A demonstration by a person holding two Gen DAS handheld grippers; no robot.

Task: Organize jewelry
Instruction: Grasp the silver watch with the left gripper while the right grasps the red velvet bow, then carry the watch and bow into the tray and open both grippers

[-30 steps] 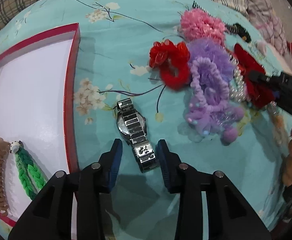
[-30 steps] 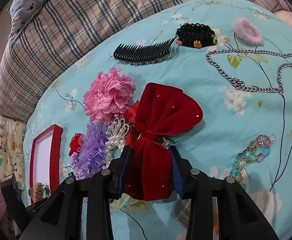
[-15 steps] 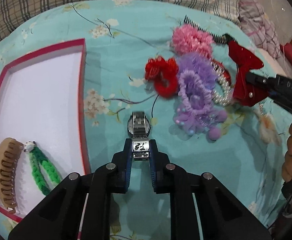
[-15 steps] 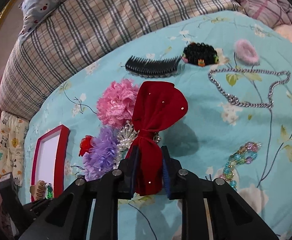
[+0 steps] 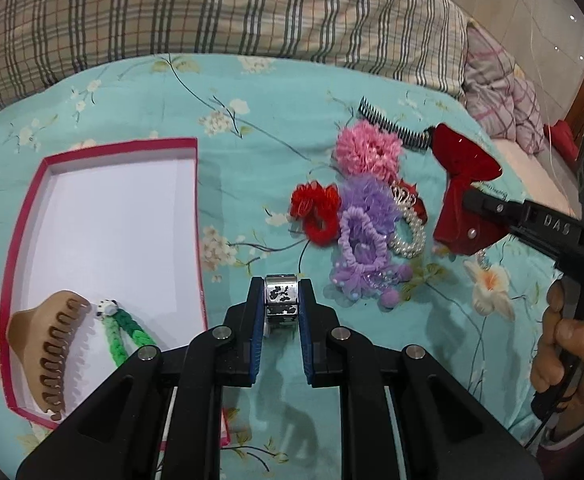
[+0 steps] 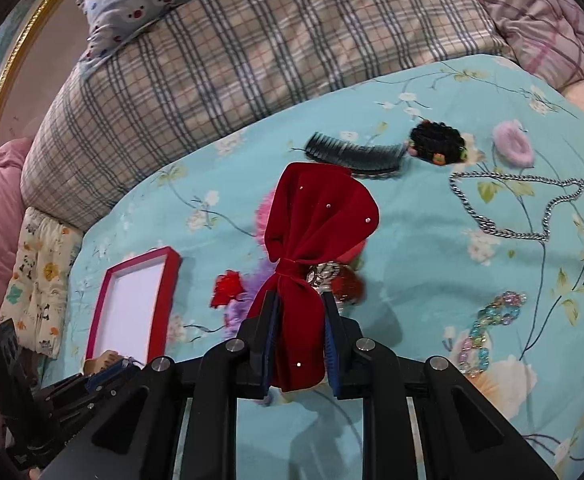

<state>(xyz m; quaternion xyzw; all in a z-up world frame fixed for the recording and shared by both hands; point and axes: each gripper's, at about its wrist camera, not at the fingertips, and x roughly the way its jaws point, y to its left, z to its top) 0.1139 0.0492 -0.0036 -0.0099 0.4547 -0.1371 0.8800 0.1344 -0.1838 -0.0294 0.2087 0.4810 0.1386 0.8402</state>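
My left gripper (image 5: 281, 300) is shut on a silver metal watch (image 5: 280, 299) and holds it above the teal floral bedspread, just right of the red-rimmed white tray (image 5: 116, 216). My right gripper (image 6: 298, 322) is shut on a red velvet bow (image 6: 312, 232) and holds it lifted over the pile of hair ties; it also shows in the left wrist view (image 5: 462, 200). The tray holds a tan claw clip (image 5: 48, 348) and a green braided tie (image 5: 126, 334).
A pink scrunchie (image 5: 368, 150), a red scrunchie (image 5: 318, 212), purple scrunchies (image 5: 366, 232), a pearl bracelet (image 5: 410, 228) and a black comb (image 6: 356, 156) lie on the bed. A silver chain (image 6: 520, 208), a bead bracelet (image 6: 488, 328) and a plaid pillow (image 6: 252, 52) lie beyond.
My left gripper closed on the watch and lifted it off the bedspread. My right gripper closed on the red bow and raised it off the pile.
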